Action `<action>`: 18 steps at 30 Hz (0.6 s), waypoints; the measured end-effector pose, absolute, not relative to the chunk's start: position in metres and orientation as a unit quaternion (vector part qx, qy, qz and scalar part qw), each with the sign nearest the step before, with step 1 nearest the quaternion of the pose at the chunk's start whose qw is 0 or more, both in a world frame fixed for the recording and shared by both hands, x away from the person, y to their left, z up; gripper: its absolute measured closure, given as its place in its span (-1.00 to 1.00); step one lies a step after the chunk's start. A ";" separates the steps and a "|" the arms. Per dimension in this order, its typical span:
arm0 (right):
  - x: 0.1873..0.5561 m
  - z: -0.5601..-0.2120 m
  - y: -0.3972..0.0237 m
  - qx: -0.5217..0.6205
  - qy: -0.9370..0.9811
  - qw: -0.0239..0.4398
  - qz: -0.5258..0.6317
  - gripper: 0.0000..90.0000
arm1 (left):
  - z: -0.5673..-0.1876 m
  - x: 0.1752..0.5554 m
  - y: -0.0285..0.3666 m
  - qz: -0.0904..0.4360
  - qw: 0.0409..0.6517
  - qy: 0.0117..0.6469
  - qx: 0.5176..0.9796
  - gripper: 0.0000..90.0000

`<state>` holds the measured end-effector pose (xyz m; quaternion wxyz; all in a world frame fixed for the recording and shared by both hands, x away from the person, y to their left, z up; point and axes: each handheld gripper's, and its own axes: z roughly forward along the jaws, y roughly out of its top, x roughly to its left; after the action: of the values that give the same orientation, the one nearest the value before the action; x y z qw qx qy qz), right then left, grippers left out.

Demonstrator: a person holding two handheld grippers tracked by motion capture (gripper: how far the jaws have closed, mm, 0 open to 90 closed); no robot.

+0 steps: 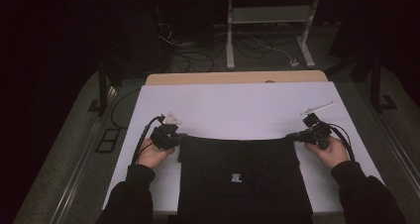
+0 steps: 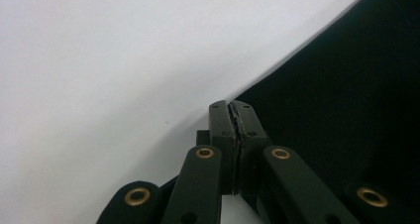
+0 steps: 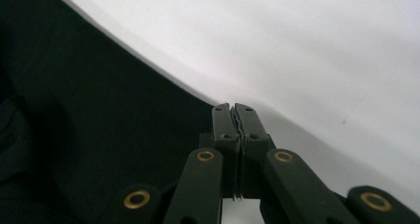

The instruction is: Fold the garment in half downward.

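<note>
Black garment (image 1: pixel 242 177), far corners gripper-pinched

White-topped table (image 1: pixel 237 102), wooden far edge, black garment (image 1: pixel 242 177) spread flat on its near half

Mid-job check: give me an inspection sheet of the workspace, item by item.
Surface: white table top, wooden strip along its far edge.
Job's things: black garment lying flat at the near edge, small white print at its middle.
Clutter: nothing seen on the table.
Grippers: left gripper and right gripper both shut at the garment's far corners; whether cloth is pinched cannot be told.
Cables: one trails from each gripper; more on the floor beyond.
Surroundings: dark room, white frame legs behind.
</note>
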<state>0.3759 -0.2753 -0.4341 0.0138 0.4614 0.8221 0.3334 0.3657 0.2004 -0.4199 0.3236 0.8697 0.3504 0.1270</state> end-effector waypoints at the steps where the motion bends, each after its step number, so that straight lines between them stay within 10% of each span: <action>1: 0.377 -0.434 -0.275 0.461 0.822 0.017 0.335 0.94 | -0.420 0.367 0.201 0.129 0.323 0.352 0.869 0.95; 18: 0.389 -0.424 -0.285 0.493 0.795 0.036 0.352 0.94 | -0.412 0.394 0.197 0.133 0.339 0.371 0.855 0.95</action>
<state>0.3888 -0.2849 -0.4244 0.0359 0.4930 0.7948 0.3520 0.3939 0.1965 -0.4119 0.3386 0.8545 0.3707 0.1331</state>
